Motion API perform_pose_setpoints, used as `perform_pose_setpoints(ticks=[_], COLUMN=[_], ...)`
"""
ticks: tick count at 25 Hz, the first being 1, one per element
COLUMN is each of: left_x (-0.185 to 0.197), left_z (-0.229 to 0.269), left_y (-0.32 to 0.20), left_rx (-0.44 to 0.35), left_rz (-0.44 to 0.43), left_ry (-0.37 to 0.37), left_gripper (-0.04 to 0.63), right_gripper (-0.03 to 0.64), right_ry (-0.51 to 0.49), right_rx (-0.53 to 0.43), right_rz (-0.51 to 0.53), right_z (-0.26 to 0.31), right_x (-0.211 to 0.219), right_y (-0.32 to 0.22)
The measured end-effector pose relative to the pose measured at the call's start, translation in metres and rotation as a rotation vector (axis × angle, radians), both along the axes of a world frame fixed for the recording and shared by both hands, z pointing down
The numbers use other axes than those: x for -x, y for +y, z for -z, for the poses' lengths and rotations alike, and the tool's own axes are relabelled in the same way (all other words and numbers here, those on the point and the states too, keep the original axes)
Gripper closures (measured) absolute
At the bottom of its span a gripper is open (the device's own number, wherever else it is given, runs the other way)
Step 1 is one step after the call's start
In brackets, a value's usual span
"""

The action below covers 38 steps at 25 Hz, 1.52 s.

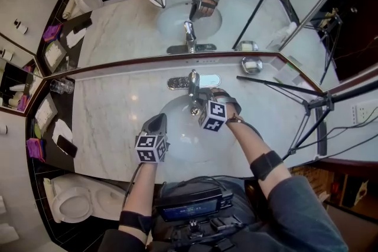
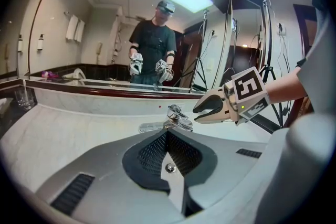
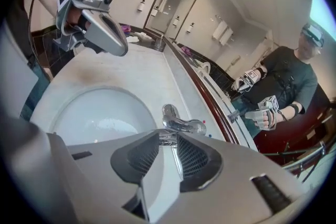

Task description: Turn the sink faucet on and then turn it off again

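A chrome faucet (image 1: 191,87) stands at the back of the white basin (image 1: 175,110), set in a marble counter. My right gripper (image 1: 199,108) hovers over the spout end, jaws pointing down at it. In the right gripper view its fingers (image 3: 195,157) stand apart, with the faucet lever (image 3: 184,125) just beyond the gap and nothing pinched. From the left gripper view the right gripper (image 2: 199,110) hangs open beside the faucet (image 2: 177,119). My left gripper (image 1: 156,122) rests over the basin's near left rim, its jaws (image 2: 167,135) shut and empty. No stream of water shows.
A mirror runs along the back of the counter (image 1: 112,115). A glass tumbler (image 1: 61,87) stands at the far left and a soap dish (image 1: 252,64) at the far right. A tripod (image 1: 308,107) leans in on the right. A toilet (image 1: 73,205) sits at lower left.
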<state>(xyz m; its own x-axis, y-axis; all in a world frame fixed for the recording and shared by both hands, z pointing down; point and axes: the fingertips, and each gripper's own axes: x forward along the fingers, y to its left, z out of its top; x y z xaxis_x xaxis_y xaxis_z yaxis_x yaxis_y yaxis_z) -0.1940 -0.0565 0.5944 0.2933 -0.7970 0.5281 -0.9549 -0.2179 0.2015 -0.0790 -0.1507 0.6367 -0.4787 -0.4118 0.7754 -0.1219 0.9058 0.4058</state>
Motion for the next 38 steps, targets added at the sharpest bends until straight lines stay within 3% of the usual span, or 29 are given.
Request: perform_pose_setpoints(ticks=[3,8,21,27,38], left_x=[-0.007,-0.014,-0.015,-0.014,-0.017], left_z=[0.004,0.013,0.019,0.023,0.025], left_y=[0.000,0.001,0.015,0.020,0.017], left_rx=[-0.008,-0.025,-0.046,-0.048,-0.079], left_rz=[-0.012,-0.034,-0.030,0.002,0.038], left_ry=[0.006,0.007,0.011,0.050,0.035], left_gripper=[0.595,0.595,0.595,0.595,0.595], right_gripper=[0.554,0.597,0.598,0.597,0.597], right_ry=[-0.082,-0.198,-0.706,-0.750,-0.743], right_rx=[0.029,0.062,0.276,0.308,0.308], right_rz=[-0.093,-0.250,-0.711,-0.784,-0.779], right_z=[0.015,0.030,0.056,0.049,0.053], right_x=[-0.016,-0.047,-0.118,-0.145,-0.160], right_y=[0.003,0.006,0.031,0.048,0.055])
